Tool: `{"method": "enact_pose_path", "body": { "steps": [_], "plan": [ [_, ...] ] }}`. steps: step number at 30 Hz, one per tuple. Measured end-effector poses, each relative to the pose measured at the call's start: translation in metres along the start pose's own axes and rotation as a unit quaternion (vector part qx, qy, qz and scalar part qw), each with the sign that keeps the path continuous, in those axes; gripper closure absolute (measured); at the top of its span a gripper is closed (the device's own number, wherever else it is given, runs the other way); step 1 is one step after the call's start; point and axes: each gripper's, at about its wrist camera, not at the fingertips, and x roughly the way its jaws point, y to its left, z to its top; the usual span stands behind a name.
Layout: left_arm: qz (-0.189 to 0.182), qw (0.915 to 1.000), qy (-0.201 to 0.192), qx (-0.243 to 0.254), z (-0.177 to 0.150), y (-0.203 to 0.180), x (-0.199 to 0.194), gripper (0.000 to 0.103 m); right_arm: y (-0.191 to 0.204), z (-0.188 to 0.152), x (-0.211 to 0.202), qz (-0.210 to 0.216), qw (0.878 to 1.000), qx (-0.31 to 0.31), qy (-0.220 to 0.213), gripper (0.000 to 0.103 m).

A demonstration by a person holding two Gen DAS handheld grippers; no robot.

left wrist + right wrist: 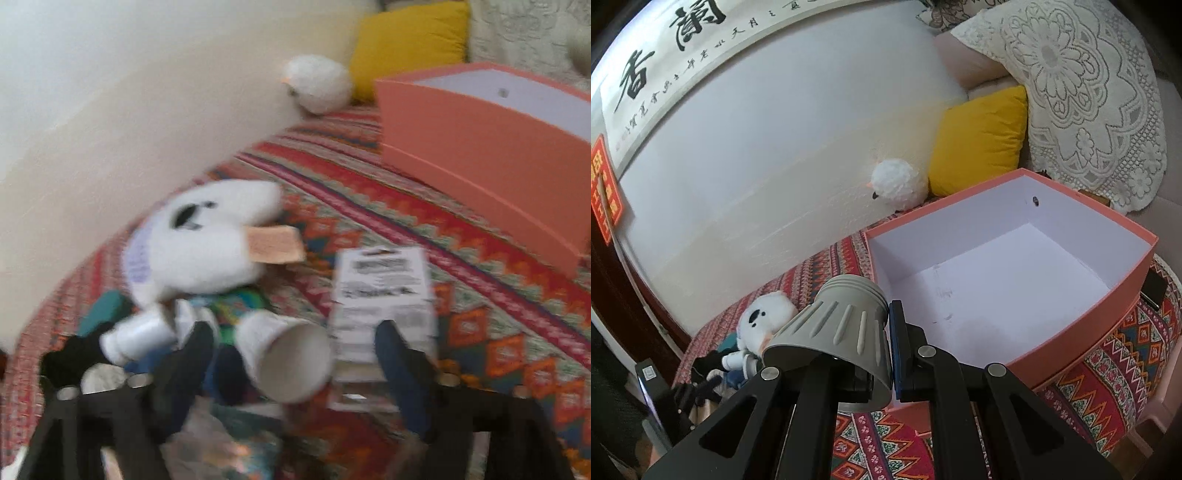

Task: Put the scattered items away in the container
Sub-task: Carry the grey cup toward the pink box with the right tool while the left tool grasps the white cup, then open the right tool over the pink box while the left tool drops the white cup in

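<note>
Left wrist view motion-blurred throughout; print on white box [382,295] unreadable. Orange container [491,155] cut off at right edge. Small items beside plush [764,325] indistinguishable.

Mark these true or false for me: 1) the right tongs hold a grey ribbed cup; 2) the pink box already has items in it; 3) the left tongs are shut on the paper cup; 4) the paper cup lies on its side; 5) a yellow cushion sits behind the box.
1) True: the right tongs are shut on the grey ribbed cup.
2) False: the pink box shows only its bare white floor.
3) False: the left tongs are open, gripping nothing.
4) True: the paper cup lies tipped over.
5) True: the yellow cushion sits beyond the box.
</note>
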Motion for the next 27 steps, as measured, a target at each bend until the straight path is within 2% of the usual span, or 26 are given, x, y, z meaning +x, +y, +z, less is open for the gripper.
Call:
{"method": "enact_pose_path", "body": {
  "steps": [3,6,9,10,11,12,13,16,20,24,27],
  "plan": [
    [0.019,0.9993,0.029,0.011,-0.001,0.007,0.021,0.025,-0.001,0.000,0.008,0.002,1.000,0.000,0.009,0.095],
    [0.009,0.9995,0.026,0.013,-0.005,0.013,0.020,0.025,0.000,-0.001,0.014,0.003,1.000,-0.001,0.017,0.095],
    [0.022,0.9978,0.046,0.042,-0.011,0.012,0.034,0.027,0.000,-0.002,0.020,0.004,1.000,-0.002,0.022,0.095],
    [0.026,0.9968,0.056,0.050,-0.012,0.011,0.043,0.036,0.001,-0.002,0.022,0.006,1.000,-0.001,0.025,0.095],
    [0.027,0.9960,0.065,0.055,-0.012,0.010,0.051,0.056,0.002,-0.002,0.024,0.008,1.000,-0.002,0.027,0.095],
    [0.026,0.9954,0.076,0.054,-0.011,0.010,0.061,0.071,0.003,-0.002,0.025,0.009,1.000,-0.003,0.027,0.095],
    [0.028,0.9949,0.084,0.048,-0.010,0.011,0.069,0.099,0.005,-0.003,0.025,0.008,1.000,-0.006,0.026,0.095],
    [0.010,0.9970,0.074,0.016,-0.002,0.016,0.067,0.102,0.009,-0.003,0.023,0.006,1.000,-0.016,0.018,0.095],
    [-0.008,0.9996,0.027,-0.003,0.012,0.010,0.026,0.102,0.008,-0.003,0.023,0.004,1.000,-0.016,0.016,0.095],
    [-0.033,0.9985,-0.037,-0.022,0.040,0.001,-0.026,0.102,0.005,0.003,0.018,0.005,1.000,-0.009,0.009,0.095],
    [-0.061,0.9942,-0.084,-0.028,0.075,-0.015,-0.056,0.102,-0.004,0.027,0.007,-0.013,1.000,0.006,-0.022,0.095]
  ]
}}
